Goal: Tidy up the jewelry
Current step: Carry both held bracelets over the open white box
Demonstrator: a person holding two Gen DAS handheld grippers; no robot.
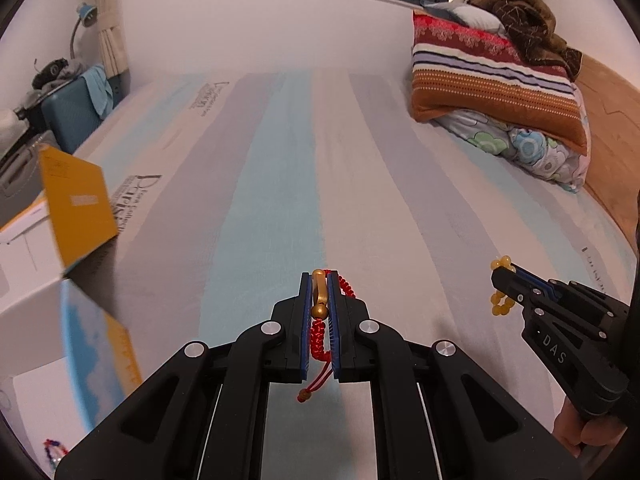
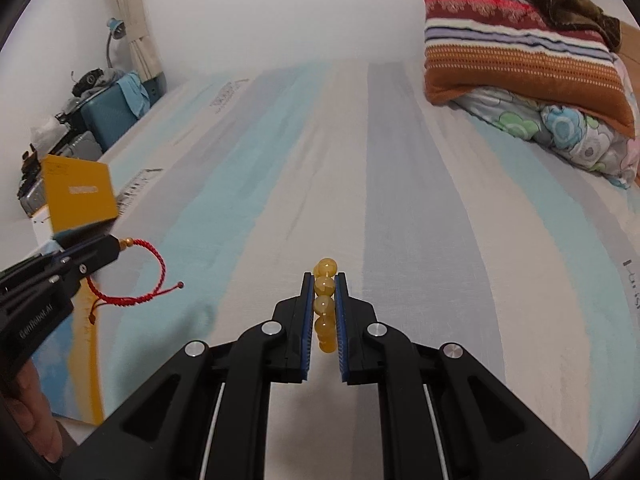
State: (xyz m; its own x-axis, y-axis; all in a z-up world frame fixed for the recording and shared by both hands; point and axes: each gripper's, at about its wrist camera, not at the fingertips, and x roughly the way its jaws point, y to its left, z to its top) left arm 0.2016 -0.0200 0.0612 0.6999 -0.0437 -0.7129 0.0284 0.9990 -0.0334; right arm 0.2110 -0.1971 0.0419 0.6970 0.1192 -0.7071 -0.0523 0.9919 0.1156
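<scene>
- Left claw: clamped on the red cord, gold charm pinched between the blue pads, cord tail dangling at frame centre-bottom in the left wrist view.
- Right claw: clamped on the amber beads, a row of them lined up along the pads, one poking past the tips.
- Both pieces clear of the bed, hanging in the air over the striped sheet.
- Box, yellow lid standing open: left edge of both views, mid-height; probably the destination, though the inside is not visible from here.
- Key relation: box lies left of both claws, much closer to the left one. In the right wrist view, left claw sits at the left edge, just right of the lid and nearly at it, with the red cord looping right and down from its tips.
- In the left wrist view, right claw sits at the right edge, well apart from the box, left claw in between.
- Likely next: red cord in first with a short leftward swing; amber beads after, crossing the sheet leftward.
- Risk: dangling cord loop catching on the lid edge.
</scene>
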